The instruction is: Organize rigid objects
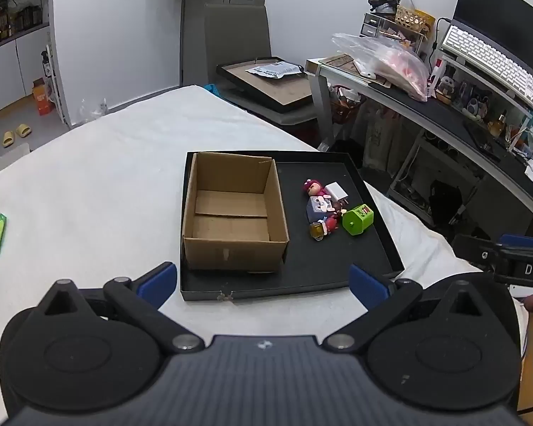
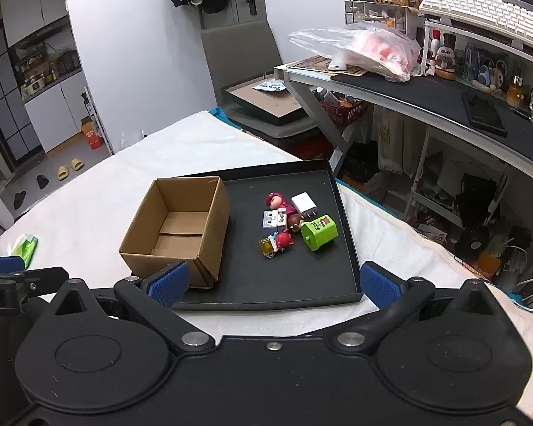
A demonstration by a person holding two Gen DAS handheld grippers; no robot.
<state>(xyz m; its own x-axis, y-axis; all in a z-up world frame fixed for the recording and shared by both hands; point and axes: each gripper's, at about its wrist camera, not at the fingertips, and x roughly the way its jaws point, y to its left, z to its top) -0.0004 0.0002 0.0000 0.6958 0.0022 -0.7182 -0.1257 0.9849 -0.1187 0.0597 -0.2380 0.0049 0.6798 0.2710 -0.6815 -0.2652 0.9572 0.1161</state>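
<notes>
A shallow black rectangular tray (image 1: 380,234) lies on the white cloth-covered table (image 1: 106,177). An open brown cardboard box (image 1: 231,245) fills its left side. A cluster of small plastic toys (image 2: 295,223) sits by its right edge. Left gripper (image 1: 263,284) and right gripper (image 2: 273,284) both hang spread wide, holding nothing.

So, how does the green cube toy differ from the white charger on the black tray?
The green cube toy is bright green with markings on one face; the white charger is plain white. The cube looks bulkier, the charger flatter. The cube lies nearer the grippers, the charger farther back. Both rest on the black tray, outside the cardboard box.
</notes>
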